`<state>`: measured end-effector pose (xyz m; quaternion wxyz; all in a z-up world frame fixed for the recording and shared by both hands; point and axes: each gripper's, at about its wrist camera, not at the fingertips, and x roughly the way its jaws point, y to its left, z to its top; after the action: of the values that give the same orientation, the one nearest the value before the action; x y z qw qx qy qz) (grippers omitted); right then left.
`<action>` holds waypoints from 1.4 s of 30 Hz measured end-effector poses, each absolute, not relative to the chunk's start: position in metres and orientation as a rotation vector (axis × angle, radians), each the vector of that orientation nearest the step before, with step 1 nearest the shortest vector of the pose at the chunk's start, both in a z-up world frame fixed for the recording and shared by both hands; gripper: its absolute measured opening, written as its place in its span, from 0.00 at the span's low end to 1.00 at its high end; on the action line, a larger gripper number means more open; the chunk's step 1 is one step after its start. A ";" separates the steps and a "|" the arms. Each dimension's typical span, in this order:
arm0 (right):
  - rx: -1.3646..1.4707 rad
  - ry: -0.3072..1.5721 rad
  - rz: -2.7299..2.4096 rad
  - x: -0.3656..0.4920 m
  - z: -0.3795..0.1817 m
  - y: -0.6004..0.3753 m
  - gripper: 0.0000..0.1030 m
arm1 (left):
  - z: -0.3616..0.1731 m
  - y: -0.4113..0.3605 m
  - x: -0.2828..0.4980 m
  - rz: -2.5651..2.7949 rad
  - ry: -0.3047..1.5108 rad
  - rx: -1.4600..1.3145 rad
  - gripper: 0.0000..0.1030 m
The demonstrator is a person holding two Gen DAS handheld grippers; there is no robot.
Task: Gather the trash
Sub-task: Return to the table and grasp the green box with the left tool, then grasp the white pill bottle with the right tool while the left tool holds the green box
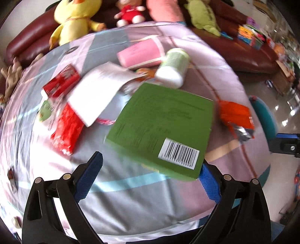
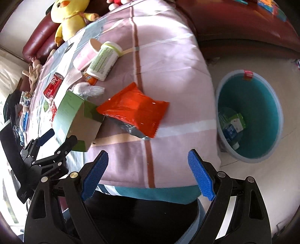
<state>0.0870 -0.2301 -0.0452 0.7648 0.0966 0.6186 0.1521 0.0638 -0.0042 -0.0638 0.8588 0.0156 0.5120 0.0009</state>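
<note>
Green box: the green box [image 1: 161, 129] is raised off the table [image 2: 168, 62] near its front edge, its barcode end towards the left gripper [image 1: 148, 173].
Left gripper: from its own camera one blue pad lies against the box's right corner and the other stands clear to the left. In the right wrist view, the fingers seem to straddle the box's lower end. It is probably carrying the box, but I cannot tell a firm grip from a loose one.
Orange packet: the orange packet [image 2: 134, 108] lies flat just beside the box, towards the table's right edge, with its silver torn end facing the front edge.
Rest of the litter: a red can [image 2: 53, 85], a crumpled clear wrapper [image 2: 88, 90], a white-and-green canister [image 2: 104, 60], a pink cup [image 2: 86, 54] and a red wrapper [image 1: 66, 127] lie across the left and far parts of the table.
Bin: the teal bin [image 2: 251, 116] stands on the floor off the table's right edge and already holds a few cartons at the bottom.
Progress: early, by my judgement. Some pieces are binned, but most of the litter is still on the table.
Right gripper: the right gripper [image 2: 148, 174] is released and empty. Its jaws are wide and tilted down over the front edge, nearer the bin side.
Surroundings: plush toys, among them a yellow duck [image 2: 70, 16], sit on the sofa beyond the far edge.
</note>
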 end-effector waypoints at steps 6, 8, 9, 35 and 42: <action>0.168 1.354 0.352 0.089 -0.045 -0.212 0.80 | -0.074 0.041 0.055 0.073 1.093 -0.049 0.93; 0.160 1.361 0.352 0.091 -0.047 -0.207 0.80 | -0.076 0.052 0.053 0.073 1.094 -0.093 0.93; 0.156 1.365 0.353 0.092 -0.048 -0.206 0.80 | -0.076 0.054 0.052 0.065 1.089 -0.105 0.93; 0.184 1.326 0.342 0.142 -0.036 -0.177 0.80 | -0.027 0.070 0.063 -0.029 0.881 -0.210 0.03; 0.217 1.328 0.337 0.178 -0.038 -0.165 0.80 | -0.019 0.090 0.097 -0.028 0.881 -0.246 0.03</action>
<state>0.1776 -0.1649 -0.0376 0.7690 0.1001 0.6119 0.1554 0.0968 0.0903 -0.0190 0.8971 -0.1189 0.4254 -0.0135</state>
